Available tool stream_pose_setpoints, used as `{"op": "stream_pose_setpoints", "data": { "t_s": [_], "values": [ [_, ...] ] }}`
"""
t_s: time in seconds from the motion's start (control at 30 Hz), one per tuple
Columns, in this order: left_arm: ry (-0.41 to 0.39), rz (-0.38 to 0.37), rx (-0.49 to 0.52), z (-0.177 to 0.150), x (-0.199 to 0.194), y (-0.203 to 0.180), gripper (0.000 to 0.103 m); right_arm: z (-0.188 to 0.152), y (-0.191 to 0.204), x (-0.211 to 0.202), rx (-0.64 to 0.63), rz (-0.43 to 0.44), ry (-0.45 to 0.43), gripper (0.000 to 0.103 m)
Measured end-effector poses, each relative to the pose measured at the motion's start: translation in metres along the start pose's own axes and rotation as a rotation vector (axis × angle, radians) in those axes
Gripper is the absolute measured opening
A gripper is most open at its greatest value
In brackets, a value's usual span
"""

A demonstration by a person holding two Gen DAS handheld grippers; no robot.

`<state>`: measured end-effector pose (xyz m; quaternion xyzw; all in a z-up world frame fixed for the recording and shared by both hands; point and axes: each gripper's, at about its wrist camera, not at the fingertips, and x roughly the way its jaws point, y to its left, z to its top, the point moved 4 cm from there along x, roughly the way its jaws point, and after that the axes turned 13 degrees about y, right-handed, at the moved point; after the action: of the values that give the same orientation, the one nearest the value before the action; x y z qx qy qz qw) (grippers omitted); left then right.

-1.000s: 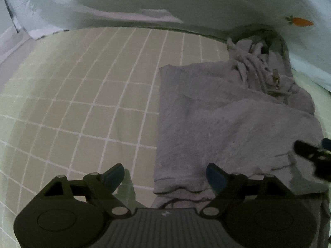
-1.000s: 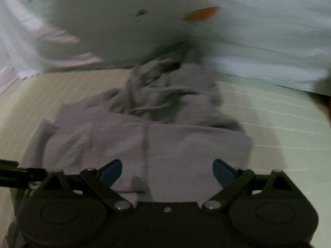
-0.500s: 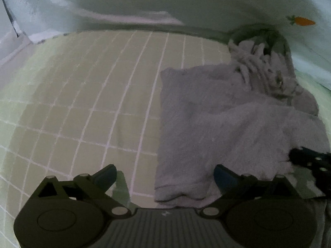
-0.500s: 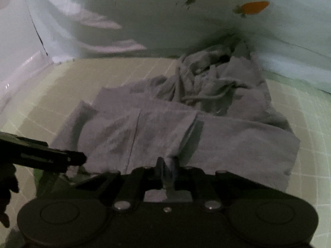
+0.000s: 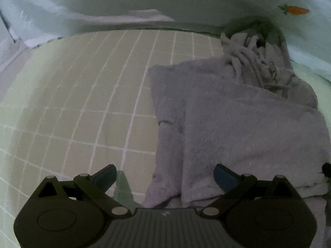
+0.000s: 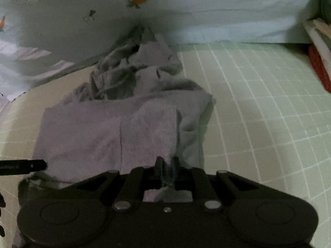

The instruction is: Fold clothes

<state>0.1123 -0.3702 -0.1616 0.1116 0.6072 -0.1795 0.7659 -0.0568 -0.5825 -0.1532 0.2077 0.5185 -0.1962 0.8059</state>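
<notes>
The right gripper (image 6: 166, 170) has its jaws pinched together on a small bunch of cloth at the near edge of the grey garment (image 6: 115, 132), and that bite looks thin; if the hand lifts or drags fast, I'd guess the fabric slips out or only the top layer comes along and the fold goes crooked. The left gripper (image 5: 165, 175) hangs with its jaws spread wide, holding nothing, straddling the garment's near left corner above the checked sheet (image 5: 82, 103). With that side loose, a pull from the right could slide the whole piece across the bed. Further back the waistband end with its drawstring (image 5: 266, 78) lies rumpled against the pale bedding (image 6: 227, 10); it may drag and bunch the layers
</notes>
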Motion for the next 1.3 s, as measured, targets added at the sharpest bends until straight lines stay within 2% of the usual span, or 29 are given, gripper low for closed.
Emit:
{"op": "stream_pose_setpoints", "data": {
  "t_s": [0.17,0.37,0.4,0.43,0.5,0.57,0.63,0.73,0.87,1.1,1.2,1.3],
  "values": [
    [0.015,-0.024,-0.019,0.0,0.003,0.004,0.101,-0.001,0.001,0.005,-0.014,-0.016,0.012,0.015],
    [0.021,-0.022,-0.004,0.006,0.001,0.002,0.101,0.003,-0.003,0.007,-0.02,-0.04,0.017,0.03],
    [0.018,-0.027,-0.006,0.008,0.0,0.003,0.101,0.004,0.0,0.005,-0.038,-0.062,0.011,0.038],
    [0.008,-0.035,-0.012,0.012,-0.003,0.004,0.101,0.005,0.003,0.004,-0.056,-0.083,0.006,0.061],
    [-0.016,-0.055,-0.028,0.023,-0.01,0.006,0.101,0.008,0.007,0.0,-0.088,-0.118,-0.024,0.082],
    [-0.041,-0.072,-0.042,0.037,-0.015,0.007,0.101,0.015,0.01,-0.005,-0.101,-0.12,-0.066,0.084],
    [-0.06,-0.071,-0.041,0.056,-0.016,0.004,0.101,0.028,0.008,-0.008,-0.086,-0.109,-0.1,0.093],
    [-0.086,-0.066,-0.035,0.086,-0.016,-0.002,0.101,0.054,0.002,-0.005,-0.057,-0.123,-0.14,0.094],
    [-0.114,-0.102,-0.034,0.132,-0.012,-0.016,0.101,0.096,-0.009,0.007,-0.029,-0.148,-0.164,0.095],
    [-0.125,-0.147,0.014,0.207,0.025,-0.049,0.101,0.16,-0.017,0.052,-0.021,-0.151,-0.156,0.095],
    [-0.099,-0.141,0.039,0.228,0.048,-0.062,0.101,0.181,-0.015,0.074,-0.059,-0.149,-0.144,0.095],
    [-0.077,-0.134,0.053,0.236,0.064,-0.068,0.101,0.196,-0.012,0.093,-0.092,-0.149,-0.123,0.095]
  ]
}}
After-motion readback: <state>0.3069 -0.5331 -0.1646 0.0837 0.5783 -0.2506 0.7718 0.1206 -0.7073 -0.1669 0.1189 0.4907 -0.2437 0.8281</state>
